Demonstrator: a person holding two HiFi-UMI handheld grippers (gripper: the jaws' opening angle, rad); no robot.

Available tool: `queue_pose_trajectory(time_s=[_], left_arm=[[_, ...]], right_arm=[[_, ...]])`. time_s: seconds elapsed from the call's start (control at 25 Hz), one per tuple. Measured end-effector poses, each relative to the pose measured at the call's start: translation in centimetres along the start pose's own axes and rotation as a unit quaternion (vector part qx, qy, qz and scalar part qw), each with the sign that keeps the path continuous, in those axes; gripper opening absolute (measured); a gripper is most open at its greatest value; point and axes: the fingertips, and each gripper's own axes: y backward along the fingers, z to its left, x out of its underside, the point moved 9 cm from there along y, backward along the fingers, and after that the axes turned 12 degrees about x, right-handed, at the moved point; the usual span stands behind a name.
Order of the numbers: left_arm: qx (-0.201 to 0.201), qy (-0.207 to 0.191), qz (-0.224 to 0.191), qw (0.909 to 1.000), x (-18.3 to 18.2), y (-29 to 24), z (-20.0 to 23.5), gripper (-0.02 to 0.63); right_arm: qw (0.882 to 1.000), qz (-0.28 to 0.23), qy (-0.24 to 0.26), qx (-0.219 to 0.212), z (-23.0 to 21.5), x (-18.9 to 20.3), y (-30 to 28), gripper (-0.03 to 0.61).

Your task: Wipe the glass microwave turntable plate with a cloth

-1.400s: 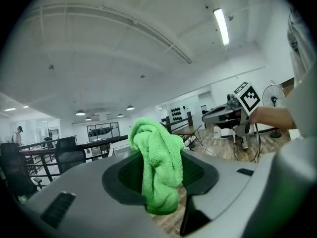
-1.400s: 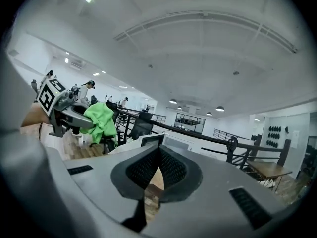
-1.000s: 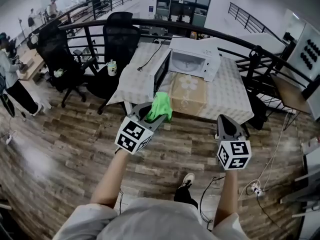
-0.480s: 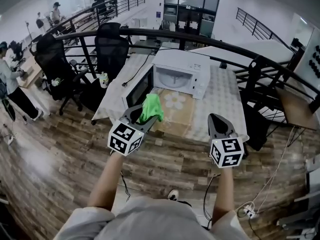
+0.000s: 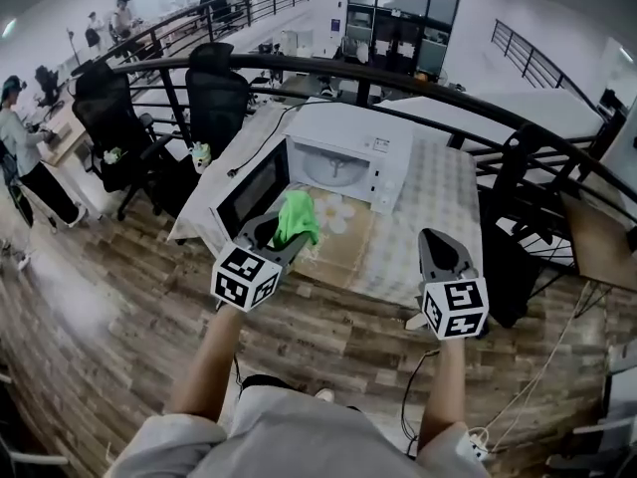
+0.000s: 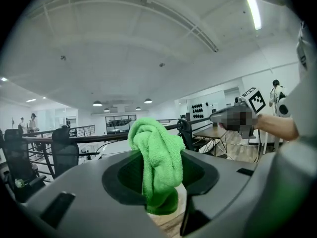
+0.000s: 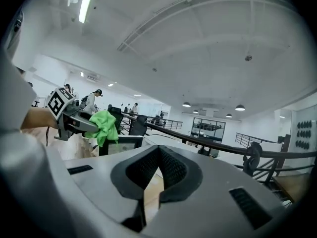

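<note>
Closer now to the open microwave [image 5: 343,162] than a second ago, the left gripper [image 5: 282,237] clamps the green cloth [image 5: 297,217], the right gripper [image 5: 435,239] is closed empty, and the glass plate [image 5: 333,170] sits inside, apparently unwiped.

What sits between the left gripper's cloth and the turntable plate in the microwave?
In the head view, a brown flower-print mat on the table lies between the green cloth and the plate inside the open microwave.
</note>
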Motion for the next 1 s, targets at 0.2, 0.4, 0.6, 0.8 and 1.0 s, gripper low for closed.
queue_pose_trajectory(time_s=[0.2, 0.4, 0.6, 0.8, 1.0], left_arm=[[-0.009, -0.006, -0.005, 0.9999, -0.3, -2.9, 1.7, 0.189], [0.005, -0.016, -0.003, 0.9999, 0.4, -5.6, 4.8, 0.189], [-0.004, 0.000, 0.014, 0.9999, 2.4, -8.7, 10.8, 0.187], [0.002, 0.025, 0.027, 0.9993, 3.9, -12.2, 17.4, 0.187], [0.019, 0.037, 0.051, 0.9978, 5.8, -15.7, 22.0, 0.181]], right_arm=[[1.000, -0.013, 0.006, 0.000, -1.7, 0.6, -3.0, 0.015], [1.000, 0.006, 0.026, 0.008, -1.3, 0.8, -7.4, 0.016], [1.000, 0.021, 0.022, 0.008, 0.1, 1.1, -13.1, 0.015], [0.999, 0.040, 0.019, 0.027, 1.6, 0.8, -19.6, 0.015], [0.997, 0.055, 0.009, 0.058, 2.7, 1.1, -25.1, 0.005]])
